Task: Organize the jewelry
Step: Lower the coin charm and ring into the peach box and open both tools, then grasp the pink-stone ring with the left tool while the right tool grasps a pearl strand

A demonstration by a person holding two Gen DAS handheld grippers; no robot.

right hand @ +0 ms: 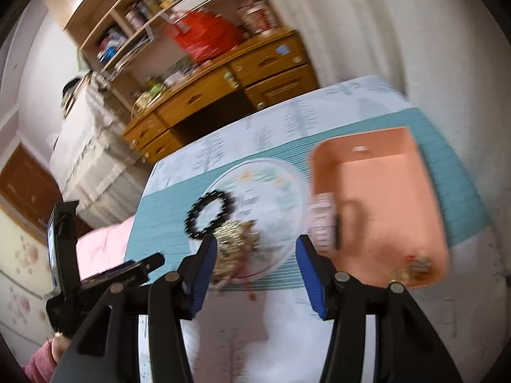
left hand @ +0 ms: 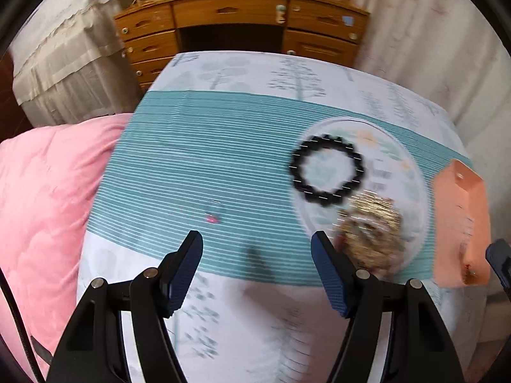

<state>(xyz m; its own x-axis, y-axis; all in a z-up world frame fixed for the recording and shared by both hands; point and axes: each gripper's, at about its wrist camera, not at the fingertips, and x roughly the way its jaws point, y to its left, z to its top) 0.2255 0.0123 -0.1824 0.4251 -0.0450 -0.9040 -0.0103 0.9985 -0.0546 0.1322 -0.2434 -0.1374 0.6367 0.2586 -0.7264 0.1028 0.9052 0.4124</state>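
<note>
A round white plate point(left hand: 412, 172) on the teal striped cloth holds a black bead bracelet point(left hand: 327, 170) and a heap of gold chain jewelry point(left hand: 373, 223). A small pink piece point(left hand: 211, 219) lies on the cloth to the plate's left. An orange box point(left hand: 461, 226) stands right of the plate with small items in its near corner. My left gripper point(left hand: 257, 252) is open and empty above the cloth. In the right wrist view the plate point(right hand: 287, 185), bracelet point(right hand: 209, 215), gold heap point(right hand: 236, 249) and box point(right hand: 383, 210) show. My right gripper point(right hand: 255, 258) is open and empty just before the plate.
A pink quilt point(left hand: 44, 210) lies left of the table. A wooden desk with drawers point(left hand: 236, 28) stands beyond the table's far edge, with cluttered shelves point(right hand: 153, 19) above it. White curtains hang on the right. The left gripper's body point(right hand: 95, 274) shows at the right view's left.
</note>
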